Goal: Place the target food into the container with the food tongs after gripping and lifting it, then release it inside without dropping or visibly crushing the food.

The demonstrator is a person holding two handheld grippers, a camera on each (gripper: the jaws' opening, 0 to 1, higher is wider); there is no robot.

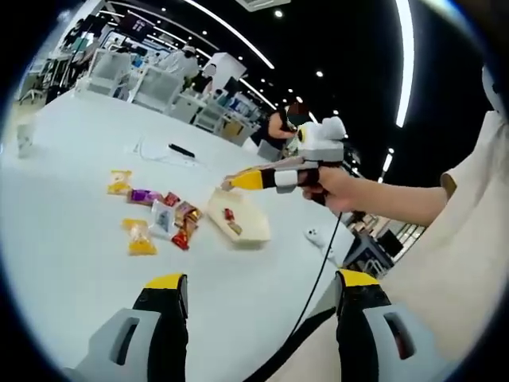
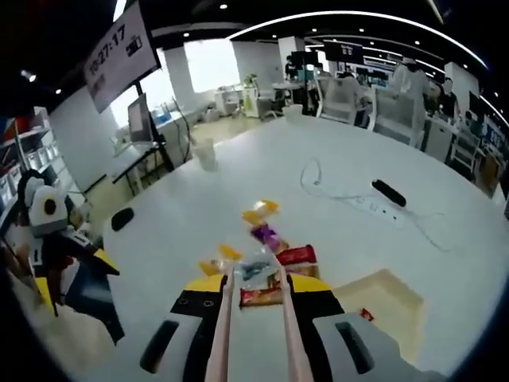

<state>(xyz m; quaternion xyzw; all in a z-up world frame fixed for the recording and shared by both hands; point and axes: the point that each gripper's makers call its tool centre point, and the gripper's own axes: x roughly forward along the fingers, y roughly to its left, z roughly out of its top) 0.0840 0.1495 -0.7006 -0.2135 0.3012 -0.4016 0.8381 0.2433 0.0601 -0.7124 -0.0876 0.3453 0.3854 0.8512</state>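
Several wrapped snacks lie in a loose group on the white table [image 1: 71, 270]: a yellow one [image 1: 139, 237], a purple one [image 1: 143, 195] and a red one [image 1: 181, 239]. Beside them sits a cream container [image 1: 238, 216] holding a small red piece [image 1: 229, 214]. My right gripper [image 1: 250, 180], held in a hand, is shut on the food tongs [image 2: 225, 318]. The tongs' tips hover above the container's far edge. In the right gripper view a red packet [image 2: 261, 297] shows between the tong arms; whether it is pinched I cannot tell. My left gripper [image 1: 262, 290] stands wide open, holding nothing, above the table's near side.
A white power strip with its cable [image 2: 374, 208] and a black bar [image 2: 388, 192] lie further back. There are also a paper cup [image 2: 207, 151], a black mouse [image 2: 122, 217] and a small white object [image 1: 314, 236]. A black cable [image 1: 314, 294] hangs from the right gripper. Desks and chairs stand behind.
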